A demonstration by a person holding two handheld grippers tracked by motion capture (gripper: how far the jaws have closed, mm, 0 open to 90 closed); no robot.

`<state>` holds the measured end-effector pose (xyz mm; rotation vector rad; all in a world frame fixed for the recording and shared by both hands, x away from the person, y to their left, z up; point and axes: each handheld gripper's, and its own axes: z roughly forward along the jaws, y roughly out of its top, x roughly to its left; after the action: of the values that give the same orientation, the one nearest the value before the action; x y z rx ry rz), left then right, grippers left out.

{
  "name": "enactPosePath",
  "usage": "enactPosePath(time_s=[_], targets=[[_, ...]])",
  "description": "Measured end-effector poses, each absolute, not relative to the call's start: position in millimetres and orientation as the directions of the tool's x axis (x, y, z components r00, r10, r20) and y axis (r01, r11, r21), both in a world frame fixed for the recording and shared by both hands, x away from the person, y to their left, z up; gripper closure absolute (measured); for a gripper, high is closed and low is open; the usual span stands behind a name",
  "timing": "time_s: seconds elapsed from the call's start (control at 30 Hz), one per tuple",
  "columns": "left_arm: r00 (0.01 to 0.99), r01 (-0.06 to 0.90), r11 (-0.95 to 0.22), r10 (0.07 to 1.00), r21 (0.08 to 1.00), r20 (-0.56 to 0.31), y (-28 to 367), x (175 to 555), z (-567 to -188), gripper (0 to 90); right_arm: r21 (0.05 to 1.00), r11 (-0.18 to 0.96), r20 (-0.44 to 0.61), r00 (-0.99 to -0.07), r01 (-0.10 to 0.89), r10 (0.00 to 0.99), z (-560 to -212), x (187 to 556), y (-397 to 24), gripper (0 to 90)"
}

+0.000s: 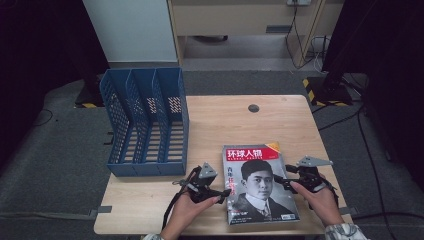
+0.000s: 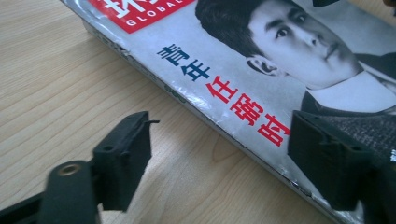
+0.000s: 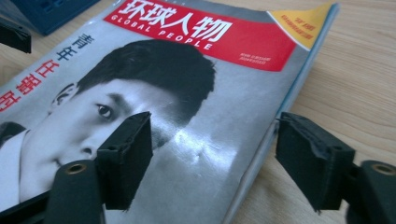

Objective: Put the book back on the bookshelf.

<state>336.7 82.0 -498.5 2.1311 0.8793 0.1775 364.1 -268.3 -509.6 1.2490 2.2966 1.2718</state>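
A magazine (image 1: 257,182) with a red title band and a black-and-white portrait lies flat on the wooden table (image 1: 225,120), near its front edge. My left gripper (image 1: 226,192) is at the magazine's left edge. In the left gripper view the magazine (image 2: 299,56) has its spine between the open jaws of that gripper (image 2: 222,128), one jaw over the wood and the other over the cover, neither pressing. My right gripper (image 1: 280,181) is at the right edge. In the right gripper view its jaws (image 3: 215,123) stand open astride the edge of the magazine (image 3: 196,140).
A blue three-slot file rack (image 1: 145,120) stands on the table's left side, just behind my left hand; its corner (image 3: 46,11) appears in the right gripper view. A round cable hole (image 1: 253,108) sits at the table's far middle. Bare wood lies behind the magazine.
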Motion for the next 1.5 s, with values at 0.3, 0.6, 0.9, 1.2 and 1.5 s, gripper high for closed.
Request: enactPosePath(time_s=[0.3,0.6,0.9,1.2,1.5], targets=[[0.756,0.541,-0.448,0.631,0.712,-0.177,75.3,333.9,-504.2,21.4,0.796,0.296,0.162,-0.657,0.528,0.736,-508.5,367.2,-259.7,27.6],[0.759,0.55,-0.444,0.62,0.707,-0.201,74.8,333.5,-505.2,21.8,0.79,0.352,0.099,-0.671,0.502,0.735,-507.5,365.4,-254.3,29.1],[0.737,0.592,-0.415,0.626,0.691,-0.255,78.0,337.7,-504.3,31.8,0.802,0.367,0.081,-0.695,0.471,0.715,-505.0,362.2,-250.5,29.5],[0.736,0.603,-0.458,0.635,0.653,-0.235,85.0,332.1,-496.6,35.2,0.778,0.428,0.06,-0.733,0.459,0.677,-505.5,355.7,-243.4,33.9],[0.731,0.607,-0.452,0.641,0.654,-0.234,87.7,335.9,-499.6,27.4,0.778,0.393,0.105,-0.719,0.489,0.687,-507.7,379.2,-235.5,22.2]])
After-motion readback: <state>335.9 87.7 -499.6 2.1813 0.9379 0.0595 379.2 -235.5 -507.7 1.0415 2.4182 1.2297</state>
